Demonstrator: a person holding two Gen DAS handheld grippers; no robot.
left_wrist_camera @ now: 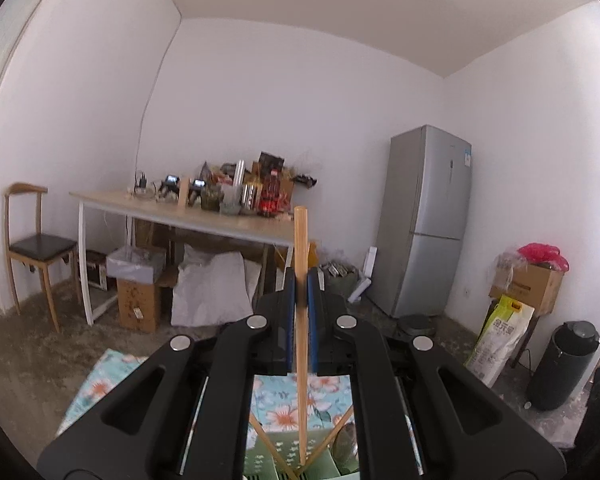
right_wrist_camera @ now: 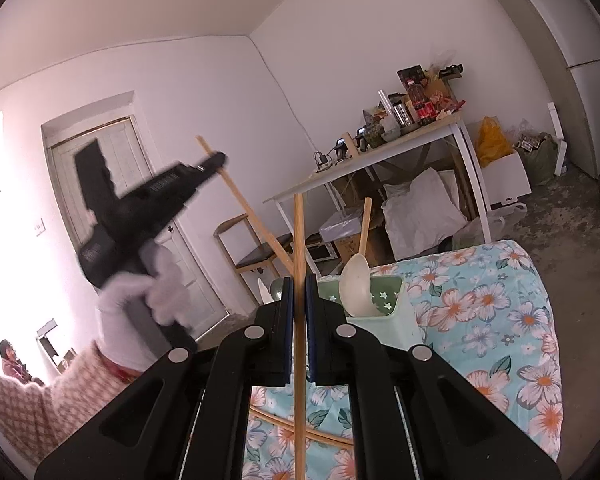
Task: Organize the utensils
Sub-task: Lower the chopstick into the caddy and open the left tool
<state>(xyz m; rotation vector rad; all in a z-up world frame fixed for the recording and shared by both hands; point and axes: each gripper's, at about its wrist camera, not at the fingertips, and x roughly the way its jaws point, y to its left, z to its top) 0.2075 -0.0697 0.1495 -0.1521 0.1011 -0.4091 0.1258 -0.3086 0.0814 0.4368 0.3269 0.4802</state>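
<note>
My left gripper (left_wrist_camera: 301, 280) is shut on a wooden chopstick (left_wrist_camera: 301, 248) that stands upright, its lower end reaching down into the green utensil holder (left_wrist_camera: 284, 450). Two more chopsticks (left_wrist_camera: 268, 448) lean in the holder below. My right gripper (right_wrist_camera: 299, 284) is shut on another wooden chopstick (right_wrist_camera: 299, 232), held upright over the floral cloth (right_wrist_camera: 492, 312). In the right wrist view the left gripper (right_wrist_camera: 216, 160) is raised at left with its chopstick (right_wrist_camera: 252, 216) slanting down to the green holder (right_wrist_camera: 380, 308), which also has a white spoon (right_wrist_camera: 354, 284) in it.
A loose chopstick (right_wrist_camera: 300, 428) lies on the cloth under my right gripper. A cluttered table (left_wrist_camera: 188, 216), a chair (left_wrist_camera: 36, 248), boxes and bags stand across the room. A grey fridge (left_wrist_camera: 432, 220) is at the right, a dark bin (left_wrist_camera: 564, 364) beside it.
</note>
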